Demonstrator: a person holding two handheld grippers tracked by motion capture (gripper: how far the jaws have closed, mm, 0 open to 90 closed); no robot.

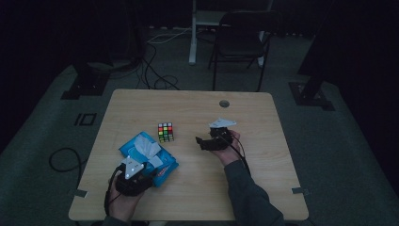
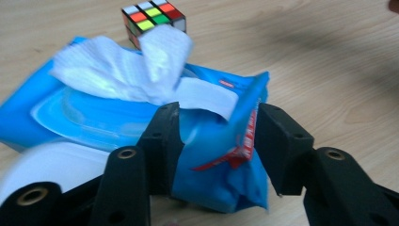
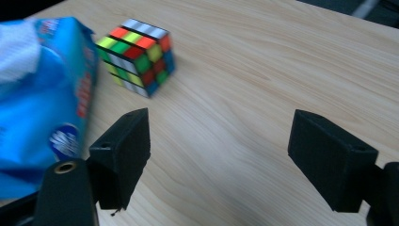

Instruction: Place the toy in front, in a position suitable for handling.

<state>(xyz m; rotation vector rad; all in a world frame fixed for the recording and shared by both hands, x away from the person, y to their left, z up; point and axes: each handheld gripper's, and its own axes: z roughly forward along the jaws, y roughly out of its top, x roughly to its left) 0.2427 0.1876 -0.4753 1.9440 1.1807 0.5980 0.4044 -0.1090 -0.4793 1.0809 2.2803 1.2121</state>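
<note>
Worktop [image 1: 263, 141]: one blue wipes pack [image 2: 94, 113], one puzzle cube [image 1: 165, 132]. Left gripper [image 2: 214, 141]: jaws clamping the pack's end. Right gripper [image 3: 219, 155]: jaws apart, empty.

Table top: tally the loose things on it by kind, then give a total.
Blue wet-wipe pack: 1
White wipe sticking out of the pack: 1
Colour puzzle cube: 1
Total: 3

The counter [image 1: 263, 155] is viewed from above, looking forward and down. Close, low views are taken along each hand-held gripper; the cube [image 2: 153, 21] and blue wipes pack [image 3: 42, 94] are shared.
</note>
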